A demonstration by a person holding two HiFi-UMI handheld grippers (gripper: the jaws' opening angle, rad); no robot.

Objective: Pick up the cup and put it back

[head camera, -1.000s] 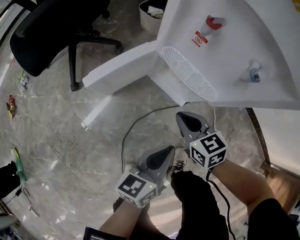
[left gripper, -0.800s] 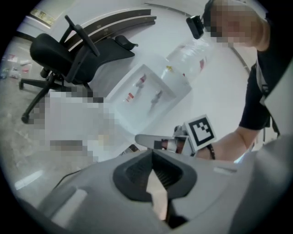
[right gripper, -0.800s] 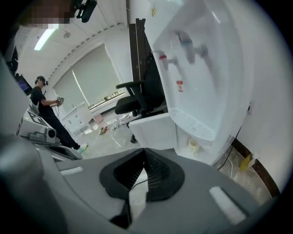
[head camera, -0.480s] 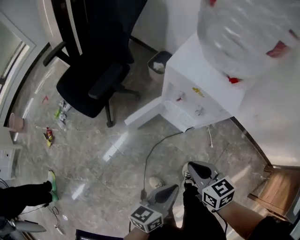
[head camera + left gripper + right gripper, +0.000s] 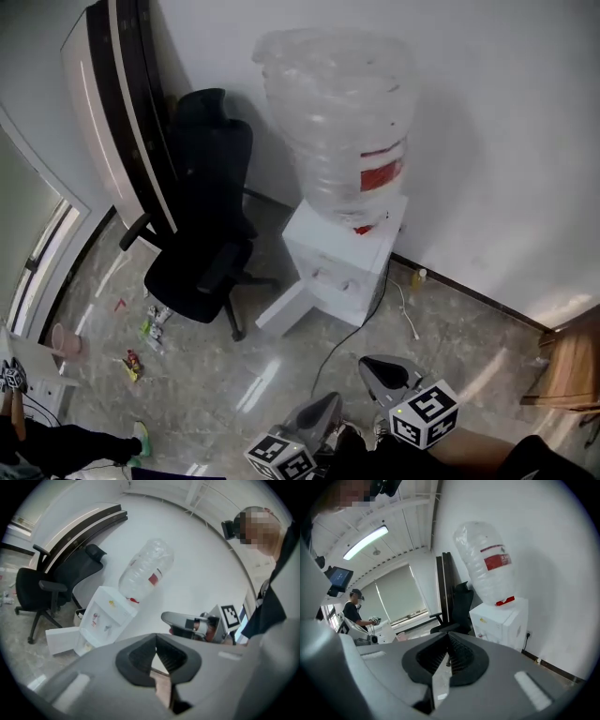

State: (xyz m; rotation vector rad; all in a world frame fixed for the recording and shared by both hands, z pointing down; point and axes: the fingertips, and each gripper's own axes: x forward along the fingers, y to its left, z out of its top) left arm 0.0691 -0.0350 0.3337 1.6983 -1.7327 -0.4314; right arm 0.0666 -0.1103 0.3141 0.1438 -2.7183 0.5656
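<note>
Left gripper (image 5: 328, 409) and right gripper (image 5: 380, 373) closed, empty, bottom centre; cup (image 5: 64, 339) well apart at left edge, nearer the left one.

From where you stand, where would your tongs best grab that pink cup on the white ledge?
The pink cup stands upright on the white ledge, mouth up, no handle visible. I'd likely bring the left tongs in level from the open floor side and pinch its round wall about midway. It's too far off for finer detail.
</note>
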